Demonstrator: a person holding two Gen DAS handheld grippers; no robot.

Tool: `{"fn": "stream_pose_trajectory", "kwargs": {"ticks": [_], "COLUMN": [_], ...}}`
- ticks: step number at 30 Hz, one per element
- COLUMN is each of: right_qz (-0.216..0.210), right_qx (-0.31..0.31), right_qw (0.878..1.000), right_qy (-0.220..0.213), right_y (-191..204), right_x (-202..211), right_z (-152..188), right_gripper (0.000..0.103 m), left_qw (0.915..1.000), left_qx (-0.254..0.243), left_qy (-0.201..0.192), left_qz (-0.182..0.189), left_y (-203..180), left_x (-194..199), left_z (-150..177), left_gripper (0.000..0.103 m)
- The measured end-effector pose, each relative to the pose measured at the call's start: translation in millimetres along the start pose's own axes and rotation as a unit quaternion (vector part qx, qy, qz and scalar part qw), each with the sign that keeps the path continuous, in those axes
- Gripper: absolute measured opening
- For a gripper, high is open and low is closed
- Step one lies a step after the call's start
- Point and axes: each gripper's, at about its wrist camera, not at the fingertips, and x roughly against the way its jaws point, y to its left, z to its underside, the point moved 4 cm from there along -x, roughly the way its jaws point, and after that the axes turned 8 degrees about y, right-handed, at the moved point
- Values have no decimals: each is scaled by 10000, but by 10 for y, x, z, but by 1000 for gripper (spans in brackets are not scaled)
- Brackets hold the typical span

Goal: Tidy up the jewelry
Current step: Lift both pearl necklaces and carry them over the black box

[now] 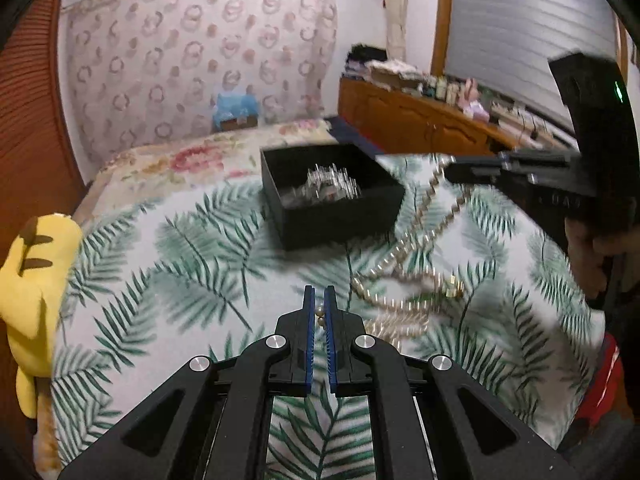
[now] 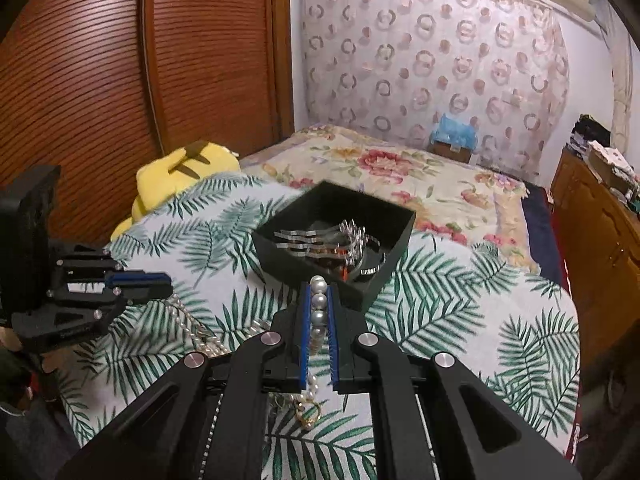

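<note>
A long pearl necklace (image 1: pixel 404 280) hangs in blurred loops over the palm-leaf bedspread (image 1: pixel 192 264). My left gripper (image 1: pixel 319 300) is shut on a couple of its pearls. My right gripper (image 2: pixel 319 289) is shut on a row of larger pearls (image 2: pixel 319 302), and a gold clasp (image 2: pixel 310 412) dangles below it. In the left wrist view the right gripper (image 1: pixel 452 172) holds its strand up at the right. The left gripper (image 2: pixel 160 280) appears at the left of the right wrist view, above more loops of the necklace (image 2: pixel 192 320). An open black box (image 1: pixel 340 220) (image 2: pixel 288 264) beyond both holds silver bracelets (image 2: pixel 316 242).
A yellow plush toy (image 1: pixel 36 280) lies at the bed's left edge by a louvered wooden wardrobe (image 2: pixel 100 80). A floral quilt (image 2: pixel 400 168) covers the far bed. A wooden cabinet (image 1: pixel 420 120) cluttered with items stands at the right. A hand (image 1: pixel 592 248) grips the right tool.
</note>
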Motion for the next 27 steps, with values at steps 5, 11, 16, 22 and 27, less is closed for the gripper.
{"fn": "stream_pose_trajectory", "kwargs": {"ticks": [5, 11, 16, 22, 27], "right_qz": [-56, -64, -20, 30, 67], "right_qx": [15, -4, 18, 67, 111], "right_qw": [9996, 9989, 9982, 9969, 9958], "right_qy": [-264, -458, -604, -779, -904], "right_y": [37, 33, 25, 47, 47], "right_x": [156, 282, 386, 526, 648], "right_z": [-139, -268, -386, -522, -623], "right_gripper": [9, 9, 9, 9, 9], "left_qw": [9995, 9984, 9971, 9957, 9951], "left_qx": [-27, -32, -61, -95, -114], "left_qy": [-302, -571, -758, -915, -981], "left_qz": [-20, -27, -56, -76, -98], "left_y": [-46, -34, -24, -34, -43], "left_x": [147, 312, 440, 558, 599], "left_z": [-228, -452, -591, -724, -773], "left_gripper": [4, 4, 4, 4, 4]}}
